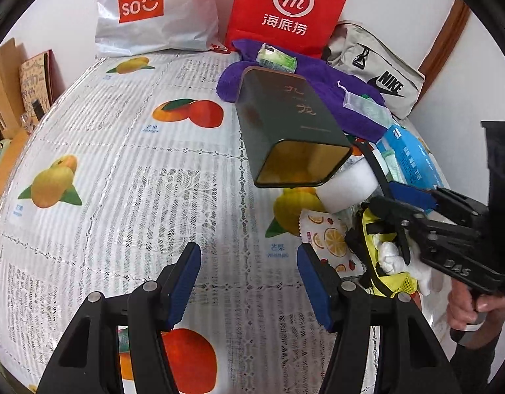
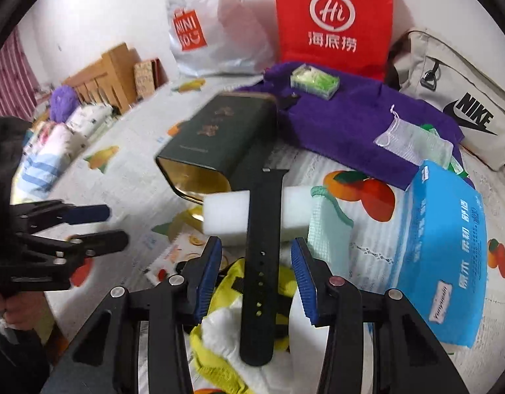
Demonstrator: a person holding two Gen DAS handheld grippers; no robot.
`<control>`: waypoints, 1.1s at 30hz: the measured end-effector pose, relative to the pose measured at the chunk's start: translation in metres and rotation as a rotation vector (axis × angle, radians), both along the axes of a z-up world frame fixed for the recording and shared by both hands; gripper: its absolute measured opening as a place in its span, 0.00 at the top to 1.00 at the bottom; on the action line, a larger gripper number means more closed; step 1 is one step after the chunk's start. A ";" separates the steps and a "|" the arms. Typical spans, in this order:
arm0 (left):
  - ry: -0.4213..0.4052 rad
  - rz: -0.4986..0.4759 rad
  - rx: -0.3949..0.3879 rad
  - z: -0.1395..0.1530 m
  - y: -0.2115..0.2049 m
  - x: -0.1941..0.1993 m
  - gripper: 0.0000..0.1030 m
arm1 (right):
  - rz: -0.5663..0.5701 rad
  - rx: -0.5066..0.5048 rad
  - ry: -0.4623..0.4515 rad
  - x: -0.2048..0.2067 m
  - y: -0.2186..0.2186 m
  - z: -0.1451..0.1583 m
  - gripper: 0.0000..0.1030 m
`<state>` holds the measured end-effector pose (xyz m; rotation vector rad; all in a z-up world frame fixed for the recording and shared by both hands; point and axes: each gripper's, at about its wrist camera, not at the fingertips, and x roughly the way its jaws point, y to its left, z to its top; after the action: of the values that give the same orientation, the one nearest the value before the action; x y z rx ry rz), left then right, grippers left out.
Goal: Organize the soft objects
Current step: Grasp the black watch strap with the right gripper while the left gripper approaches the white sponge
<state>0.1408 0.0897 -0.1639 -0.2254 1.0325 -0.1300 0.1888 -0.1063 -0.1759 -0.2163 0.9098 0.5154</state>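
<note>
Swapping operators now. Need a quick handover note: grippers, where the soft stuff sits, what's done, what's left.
Left gripper: open, empty, over bare tablecloth.
Right gripper: fingers either side of the black strap, not pressing it.
The strap lies across the white foam block and the yellow mesh bag.
Open tin lies on its side; purple towel behind it.
Done: nothing visibly sorted.
Left: likely grip the strap, then sort the pile.

Plain white wall (image 1: 62,10) ahead of me, brown wooden door frame (image 1: 447,34) at the right. Wooden rack (image 2: 103,75) along the left wall, striped red curtain (image 2: 9,72) beyond it, everything evenly lit.
</note>
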 end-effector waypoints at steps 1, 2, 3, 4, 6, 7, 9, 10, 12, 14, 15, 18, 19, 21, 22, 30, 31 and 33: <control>-0.001 -0.002 -0.004 -0.001 0.002 0.000 0.43 | -0.004 -0.017 0.004 0.002 0.002 -0.003 0.58; 0.000 -0.002 -0.003 -0.001 0.002 0.000 0.43 | -0.007 -0.032 0.006 0.004 0.004 -0.006 0.73; 0.002 -0.003 -0.002 -0.002 0.002 0.001 0.43 | -0.006 -0.035 0.003 0.004 0.005 -0.007 0.80; 0.003 -0.005 -0.002 -0.003 0.003 0.001 0.43 | -0.005 -0.033 0.006 0.004 0.004 -0.008 0.80; 0.002 -0.007 -0.007 -0.003 0.003 0.000 0.43 | -0.004 -0.019 -0.008 -0.001 0.002 -0.004 0.80; -0.002 -0.011 -0.012 -0.003 0.003 -0.001 0.43 | -0.002 -0.010 -0.019 -0.004 0.000 -0.001 0.80; -0.009 -0.020 -0.015 -0.002 0.000 -0.001 0.43 | 0.000 0.008 -0.032 -0.010 -0.004 0.006 0.80; -0.010 -0.026 -0.016 -0.001 -0.003 -0.001 0.43 | -0.004 0.016 -0.039 -0.013 -0.006 0.009 0.80; -0.011 -0.044 -0.020 -0.001 -0.009 -0.001 0.43 | -0.012 0.031 -0.053 -0.020 -0.012 0.015 0.80; -0.010 -0.065 -0.030 0.000 -0.018 0.000 0.43 | -0.023 0.044 -0.068 -0.029 -0.020 0.021 0.80; -0.012 -0.077 -0.035 0.001 -0.022 0.000 0.43 | -0.030 0.054 -0.076 -0.034 -0.027 0.025 0.80; -0.031 -0.118 -0.021 0.005 -0.041 0.003 0.43 | -0.059 0.077 -0.098 -0.048 -0.044 0.034 0.80; -0.042 -0.131 -0.008 0.007 -0.048 0.005 0.43 | -0.066 0.084 -0.104 -0.053 -0.049 0.037 0.80; -0.072 -0.160 0.003 0.009 -0.059 0.011 0.38 | -0.085 0.100 -0.122 -0.062 -0.061 0.043 0.80; -0.080 -0.166 0.005 0.009 -0.062 0.015 0.38 | -0.092 0.103 -0.128 -0.065 -0.065 0.045 0.80; -0.167 -0.202 0.073 0.016 -0.084 0.034 0.38 | -0.143 0.105 -0.162 -0.091 -0.101 0.048 0.80; -0.173 -0.205 0.081 0.016 -0.087 0.035 0.38 | -0.147 0.098 -0.159 -0.092 -0.105 0.045 0.80; -0.183 -0.211 0.090 0.015 -0.091 0.040 0.38 | -0.172 0.076 -0.148 -0.094 -0.114 0.036 0.80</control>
<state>0.1808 -0.0008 -0.1487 -0.0210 0.8755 -0.2890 0.0946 -0.2202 -0.1397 -0.1042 0.7549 0.3692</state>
